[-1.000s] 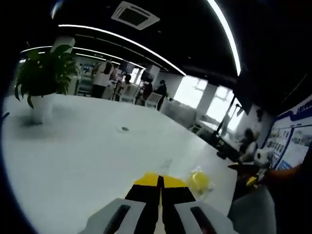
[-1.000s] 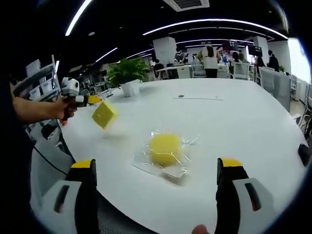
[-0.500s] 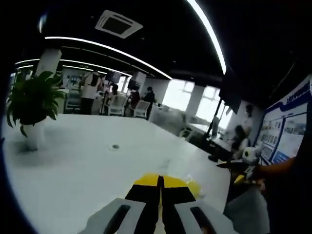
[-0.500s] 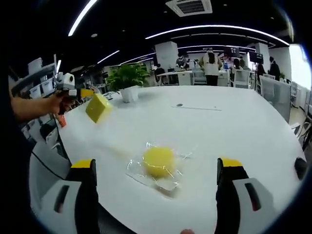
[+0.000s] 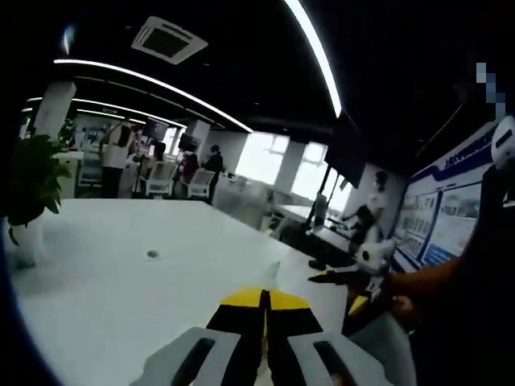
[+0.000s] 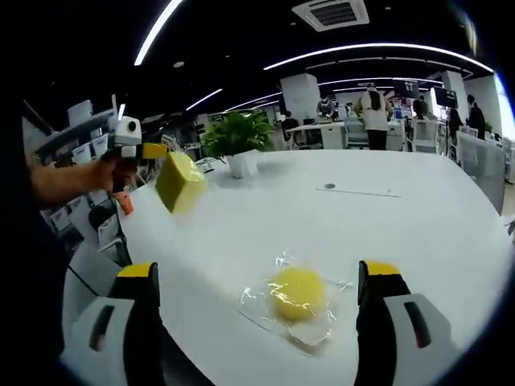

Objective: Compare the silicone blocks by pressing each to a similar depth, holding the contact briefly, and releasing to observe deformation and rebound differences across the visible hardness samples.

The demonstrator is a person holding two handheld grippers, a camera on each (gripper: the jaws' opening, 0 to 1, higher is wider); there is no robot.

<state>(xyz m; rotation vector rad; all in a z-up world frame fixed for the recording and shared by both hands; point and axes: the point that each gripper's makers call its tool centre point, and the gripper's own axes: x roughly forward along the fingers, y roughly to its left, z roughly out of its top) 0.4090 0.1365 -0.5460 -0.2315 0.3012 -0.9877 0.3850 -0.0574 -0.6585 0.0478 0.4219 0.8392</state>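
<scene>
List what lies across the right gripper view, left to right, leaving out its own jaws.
Left gripper in a person's hand → yellow silicone block it holds above the white table → potted plant → round yellow sample in clear wrap → standing person in the background.

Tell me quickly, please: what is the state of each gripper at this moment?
Left gripper: closed on the yellow block, held in the air.
Right gripper: open, holding nothing, above the wrapped yellow sample.
</scene>
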